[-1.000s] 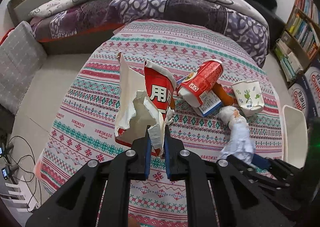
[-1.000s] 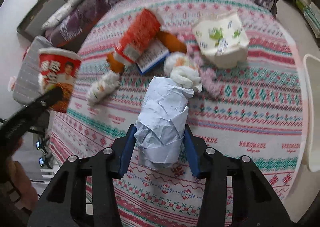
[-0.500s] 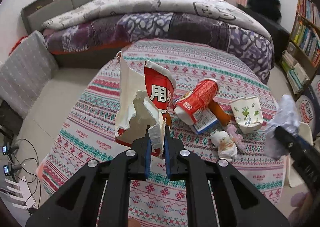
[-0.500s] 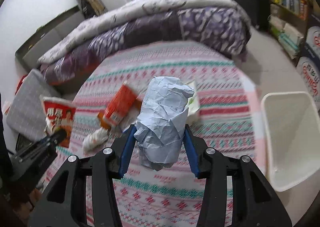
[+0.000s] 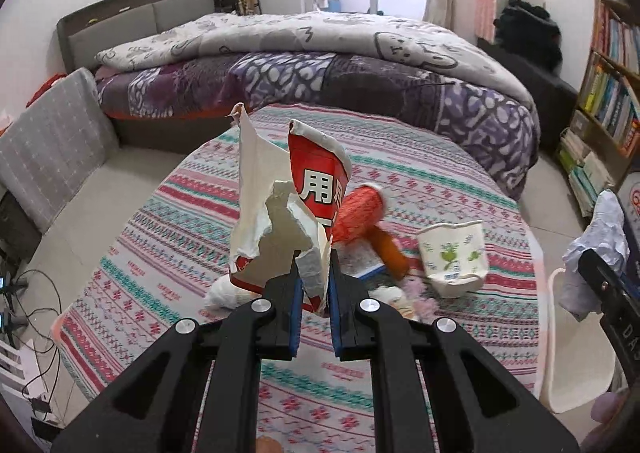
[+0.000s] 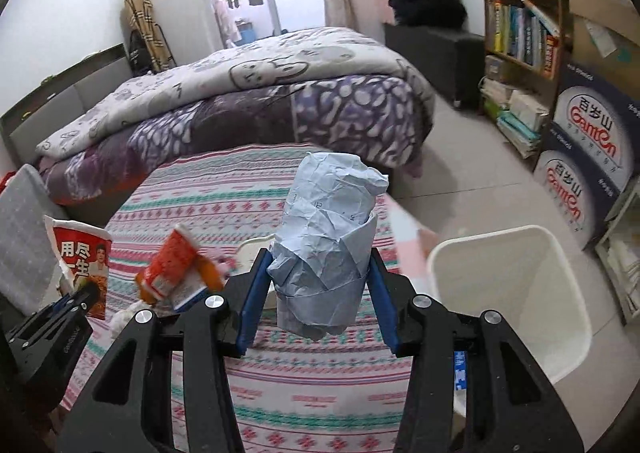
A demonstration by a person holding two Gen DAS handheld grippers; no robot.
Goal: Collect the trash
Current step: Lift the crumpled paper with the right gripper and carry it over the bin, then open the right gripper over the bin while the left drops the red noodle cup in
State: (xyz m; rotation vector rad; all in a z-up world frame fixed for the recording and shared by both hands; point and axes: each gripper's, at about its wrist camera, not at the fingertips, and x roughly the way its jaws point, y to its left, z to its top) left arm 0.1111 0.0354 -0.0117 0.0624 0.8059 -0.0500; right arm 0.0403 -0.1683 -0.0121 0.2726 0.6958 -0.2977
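Bedding filled the far side of the room, a bed (image 5: 312, 65) with a purple patterned quilt. Before it stood the round desk (image 5: 420, 181) under a striped cloth. At its right edge, on the floor, sat a white bin (image 6: 516, 293); what little of its inside showed looked bare, and the gripper arms cut off its near part.

On the desk lay a red cup (image 5: 360, 213) on its side, blurred, a white paper cup (image 5: 454, 257) printed with green, and some crumpled tissue (image 5: 224, 295) partly hidden behind the left gripper (image 5: 313, 285). That gripper's jaws were clamped on a torn red and white noodle cup (image 5: 280, 221), held above the desk. The right gripper (image 6: 316, 299) had its jaws pressed on a roll of crumpled pale paper (image 6: 326, 241), held up beside the bin.

A second before, the roll had been low over the desk among the litter, with only the bin's rim in sight.
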